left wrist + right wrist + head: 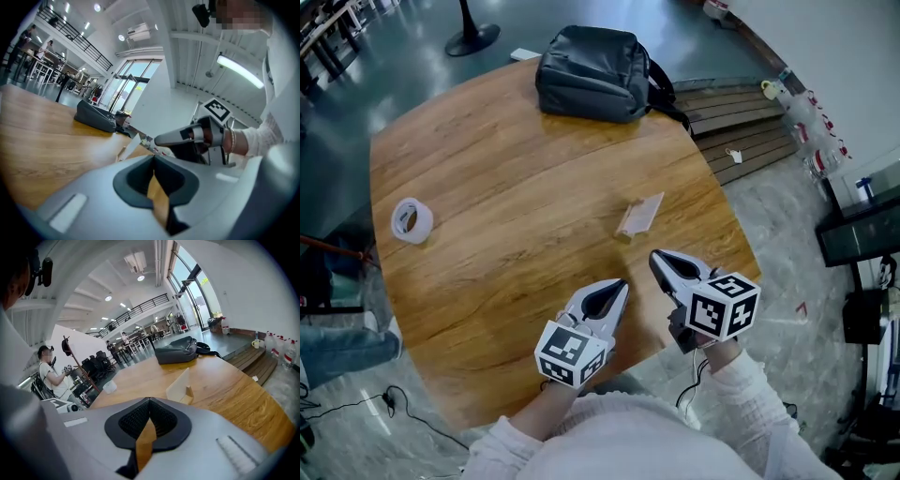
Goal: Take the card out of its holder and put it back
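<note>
Either not begun or already finished (no telling which from this moment alone). Propped at a slant in its small wooden holder [189,392]: the pale cream rectangular card [641,214], untouched, toward the right half of the broad, round-cornered wooden desk [487,169] and a little ahead of both tools.

Left tongs [622,285]: pressed together, pinching nothing, poised low over the near part of the desk. Right tongs [657,257]: likewise pressed together and empty, tips aimed toward the card, near it but clearly apart.

Well out of the way: a dark grey fabric backpack [591,61] at the far edge, and a whitish roll of tape [412,220] off to the left.

Judged from this layout, probably everything left to do:
- spread one pair of tongs and close on the card's free upper edge
- draw it clear of the slot
- lower it back in, perhaps steadying the light holder with the other pair

No visible sign of disturbance to card or holder.
</note>
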The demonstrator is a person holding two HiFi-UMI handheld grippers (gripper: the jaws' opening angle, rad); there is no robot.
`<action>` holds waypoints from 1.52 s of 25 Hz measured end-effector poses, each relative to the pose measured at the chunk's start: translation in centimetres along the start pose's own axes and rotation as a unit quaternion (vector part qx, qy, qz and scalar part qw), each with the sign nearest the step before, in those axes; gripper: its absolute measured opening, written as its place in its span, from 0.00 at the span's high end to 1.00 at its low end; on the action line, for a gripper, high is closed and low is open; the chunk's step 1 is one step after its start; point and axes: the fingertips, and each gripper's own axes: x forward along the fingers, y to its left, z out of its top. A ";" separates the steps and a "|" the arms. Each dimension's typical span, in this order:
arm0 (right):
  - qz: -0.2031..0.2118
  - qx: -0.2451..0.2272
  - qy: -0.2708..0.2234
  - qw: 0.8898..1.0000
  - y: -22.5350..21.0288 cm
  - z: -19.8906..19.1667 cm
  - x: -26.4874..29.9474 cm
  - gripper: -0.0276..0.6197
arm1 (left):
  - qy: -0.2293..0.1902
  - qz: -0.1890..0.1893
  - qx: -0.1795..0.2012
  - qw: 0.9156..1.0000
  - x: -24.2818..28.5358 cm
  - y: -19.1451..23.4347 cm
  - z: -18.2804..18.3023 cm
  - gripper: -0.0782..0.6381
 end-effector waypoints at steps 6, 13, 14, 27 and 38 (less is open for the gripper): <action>0.005 0.028 0.039 0.999 -1.8 1.6 1.2 0.96 | -0.014 0.000 0.049 0.999 2.3 1.4 0.9 0.88; 0.014 0.066 0.093 0.993 -3.9 3.7 3.1 0.87 | -0.022 -0.004 0.073 0.997 4.2 2.5 0.5 0.88; 0.011 0.071 0.100 0.992 -4.3 3.8 3.4 0.85 | -0.023 -0.004 0.076 0.997 4.5 2.6 0.4 0.88; -0.003 0.162 0.155 0.975 -6.8 3.3 5.7 0.81 | -0.044 -0.011 0.054 0.998 6.4 3.5 -0.5 0.88; -0.018 0.195 0.191 0.962 -7.2 3.0 6.5 0.82 | -0.036 -0.020 0.058 0.997 6.9 2.7 -1.0 0.88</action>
